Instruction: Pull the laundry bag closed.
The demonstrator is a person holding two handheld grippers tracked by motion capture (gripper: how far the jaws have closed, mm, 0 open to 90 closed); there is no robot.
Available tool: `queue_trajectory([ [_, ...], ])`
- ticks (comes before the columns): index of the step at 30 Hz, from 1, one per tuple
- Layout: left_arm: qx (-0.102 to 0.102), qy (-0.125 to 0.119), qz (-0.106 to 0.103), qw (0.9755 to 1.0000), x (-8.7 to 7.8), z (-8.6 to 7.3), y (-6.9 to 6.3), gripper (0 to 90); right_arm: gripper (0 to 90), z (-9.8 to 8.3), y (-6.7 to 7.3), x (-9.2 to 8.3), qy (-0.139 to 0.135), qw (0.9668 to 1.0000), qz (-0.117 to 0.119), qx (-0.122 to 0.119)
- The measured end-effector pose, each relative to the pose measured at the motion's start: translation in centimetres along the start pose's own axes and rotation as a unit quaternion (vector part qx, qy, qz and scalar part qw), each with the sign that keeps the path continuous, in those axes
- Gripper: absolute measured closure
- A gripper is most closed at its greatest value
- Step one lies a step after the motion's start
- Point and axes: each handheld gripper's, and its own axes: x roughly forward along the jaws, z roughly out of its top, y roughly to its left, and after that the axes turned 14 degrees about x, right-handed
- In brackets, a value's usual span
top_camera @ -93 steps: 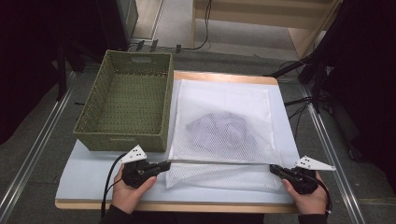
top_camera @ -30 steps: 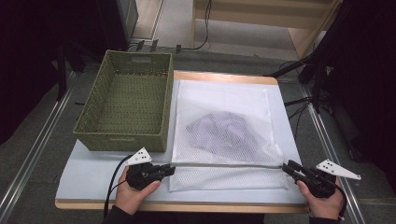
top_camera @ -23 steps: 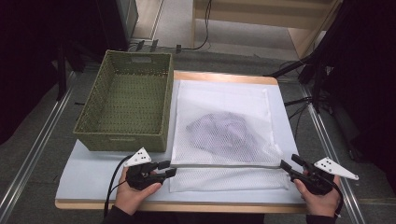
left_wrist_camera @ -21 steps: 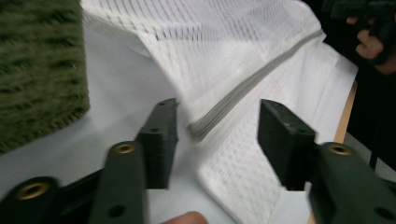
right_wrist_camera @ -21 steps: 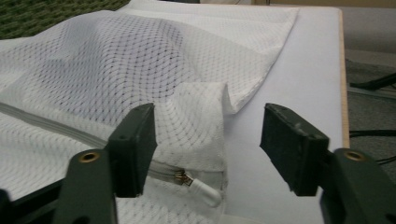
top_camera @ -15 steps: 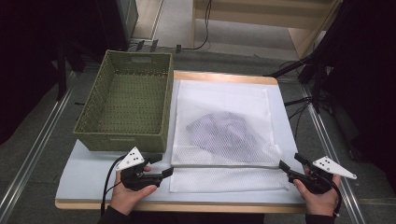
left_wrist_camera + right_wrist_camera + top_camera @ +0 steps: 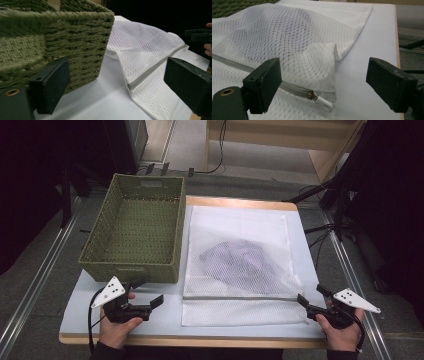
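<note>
White mesh laundry bag laid flat on right half of table; open honeycomb weave, rectangular, dark rumpled cloth seen through netting. Grey zipper run across near part; white pull at right end. Woven green basket, rectangular, coarse rope texture, set left of bag.

Left gripper held near-left, jaws just spread wide, nothing between. Right gripper at bag's near-right corner, jaws just spread wide, bag no longer pinched.

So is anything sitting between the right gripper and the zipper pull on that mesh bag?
Nothing visible. The right gripper has just opened, and the zipper pull lies on the mesh bag directly before its jaws, with bare table beside it.
</note>
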Motion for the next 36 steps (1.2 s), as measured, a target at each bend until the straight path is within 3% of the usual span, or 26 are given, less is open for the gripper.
queue_trajectory([
  [3, 0.011, -0.007, 0.002, 0.9999, -0.8, 0.0, 0.4, 3.5, 12.3, 0.0, 0.0, -0.1, -0.002, 1.0, -0.002, 0.001],
  [7, 0.018, 0.004, 0.011, 0.9998, -1.5, -0.4, 0.9, 3.4, 11.5, 0.0, -0.1, 0.0, -0.003, 1.0, 0.004, 0.0],
  [16, 0.007, -0.005, 0.029, 0.9995, -3.8, -0.9, 2.4, 3.4, 10.6, 0.1, 0.0, -0.5, -0.014, 0.9999, 0.005, 0.002],
  [19, 0.018, -0.008, 0.046, 0.9987, -5.0, -0.9, 2.5, 3.3, 10.4, 0.1, 0.0, -0.7, -0.019, 0.9998, 0.008, 0.002],
  [23, 0.018, -0.015, 0.048, 0.9986, -6.0, -1.2, 2.7, 3.3, 10.0, 0.0, 0.0, -0.9, -0.023, 0.9996, 0.015, 0.007],
  [32, 0.004, -0.006, 0.036, 0.9993, -5.5, -2.0, 3.0, 3.1, 9.5, -0.1, -0.1, -2.0, -0.045, 0.9983, 0.029, 0.024],
  [34, 0.017, 0.005, 0.037, 0.9992, -5.1, -1.9, 2.8, 3.1, 9.5, -0.2, -0.1, -1.8, -0.042, 0.9985, 0.028, 0.022],
  [36, 0.018, -0.001, 0.033, 0.9993, -4.8, -1.8, 2.6, 3.1, 9.5, -0.3, -0.1, -1.5, -0.039, 0.9985, 0.029, 0.024],
])
